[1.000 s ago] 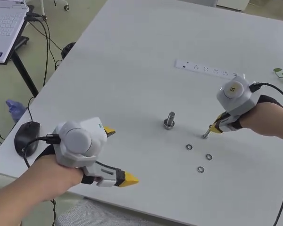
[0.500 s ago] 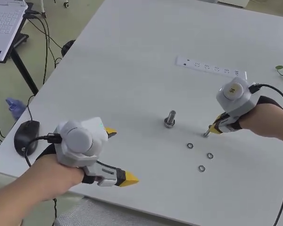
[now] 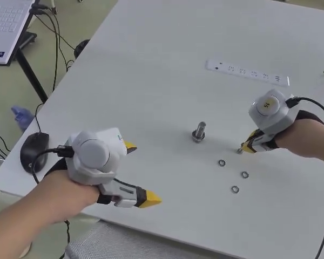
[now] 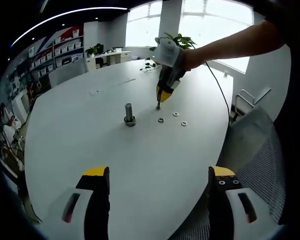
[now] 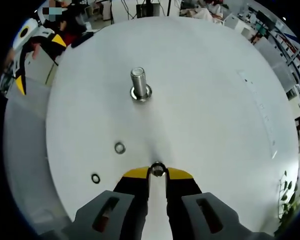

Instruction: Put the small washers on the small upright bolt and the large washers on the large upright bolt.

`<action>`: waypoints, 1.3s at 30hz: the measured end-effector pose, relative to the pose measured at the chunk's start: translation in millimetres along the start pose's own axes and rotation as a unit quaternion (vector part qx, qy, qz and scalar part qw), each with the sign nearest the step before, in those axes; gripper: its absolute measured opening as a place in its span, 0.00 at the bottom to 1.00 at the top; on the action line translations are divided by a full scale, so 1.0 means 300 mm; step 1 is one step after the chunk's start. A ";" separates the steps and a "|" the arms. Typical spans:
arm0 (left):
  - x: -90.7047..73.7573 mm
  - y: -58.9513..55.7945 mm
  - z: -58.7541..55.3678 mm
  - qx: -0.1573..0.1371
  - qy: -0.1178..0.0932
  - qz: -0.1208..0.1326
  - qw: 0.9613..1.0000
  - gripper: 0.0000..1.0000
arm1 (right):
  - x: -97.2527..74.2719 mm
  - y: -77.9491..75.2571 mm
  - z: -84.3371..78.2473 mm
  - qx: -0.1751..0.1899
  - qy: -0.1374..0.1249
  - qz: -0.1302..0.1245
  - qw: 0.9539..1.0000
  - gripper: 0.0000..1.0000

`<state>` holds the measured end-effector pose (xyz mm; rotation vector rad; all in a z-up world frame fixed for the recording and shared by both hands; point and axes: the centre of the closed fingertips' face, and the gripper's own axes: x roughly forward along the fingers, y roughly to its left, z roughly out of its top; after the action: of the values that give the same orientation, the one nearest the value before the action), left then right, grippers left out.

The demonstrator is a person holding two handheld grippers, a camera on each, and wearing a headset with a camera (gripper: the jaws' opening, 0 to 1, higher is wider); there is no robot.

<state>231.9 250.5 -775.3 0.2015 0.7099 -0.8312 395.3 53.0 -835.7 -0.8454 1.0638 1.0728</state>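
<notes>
Tabletop, white and broad, carries all the work. Off its far left corner a laptop sits on a separate stand.

The left gripper is held over the near left part of the tabletop, well apart from the bolts. In the left gripper view its yellow-tipped jaws stand wide apart with only bare tabletop between them.

The right gripper points down at the right side of the tabletop. In the right gripper view its jaws are drawn close together, with the top of the small bolt pinched between their yellow tips. The left gripper view shows the same gripper coming down from above, the thin stem of the small bolt standing under its tips.

A white power strip lies flat toward the far right, away from the bolts. A dark mouse rests near the left edge of the tabletop.

The large bolt stands upright near the middle, left of the small bolt and apart from it. A wider metal ring sits at its foot; whether that is a washer or the bolt's own head I cannot tell.

Three small washers lie flat and loose on the tabletop just on the near side of the small bolt: one nearest the large bolt, one to its right, one nearest the person. None touches another.
</notes>
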 end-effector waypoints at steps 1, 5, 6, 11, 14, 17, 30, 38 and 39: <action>0.000 0.000 -0.001 -0.001 0.000 0.000 1.000 0.81 | 0.005 -0.002 0.000 -0.002 0.000 -0.001 1.000 0.12; 0.001 -0.002 -0.007 -0.003 0.001 -0.001 1.000 0.80 | 0.019 -0.001 -0.004 -0.009 0.005 -0.002 1.000 0.12; 0.001 -0.003 -0.008 -0.004 0.001 -0.002 1.000 0.80 | 0.024 0.001 -0.005 -0.008 0.005 0.000 1.000 0.12; -0.001 -0.004 -0.009 -0.010 -0.003 -0.002 1.000 0.79 | 0.051 0.002 -0.014 -0.012 0.005 0.002 1.000 0.12; -0.002 -0.004 -0.015 -0.009 0.000 -0.001 1.000 0.79 | 0.061 0.005 -0.018 -0.016 0.008 0.001 1.000 0.12; -0.003 -0.005 -0.020 -0.011 0.001 -0.002 1.000 0.79 | 0.075 0.004 -0.033 -0.032 0.021 -0.004 0.999 0.12; 0.001 -0.016 -0.026 -0.013 0.005 -0.006 1.000 0.78 | 0.080 -0.010 -0.045 -0.022 0.019 -0.003 1.000 0.13; 0.004 -0.022 -0.030 -0.017 0.008 -0.010 1.000 0.77 | 0.082 -0.008 -0.043 -0.019 0.017 -0.003 1.000 0.13; 0.003 -0.024 -0.029 -0.016 0.008 -0.010 1.000 0.77 | 0.083 -0.008 -0.043 -0.019 0.017 -0.003 1.000 0.13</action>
<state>222.9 248.8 -781.8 0.1724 0.7414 -0.8375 397.1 47.1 -863.0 -0.8985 1.0717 1.0807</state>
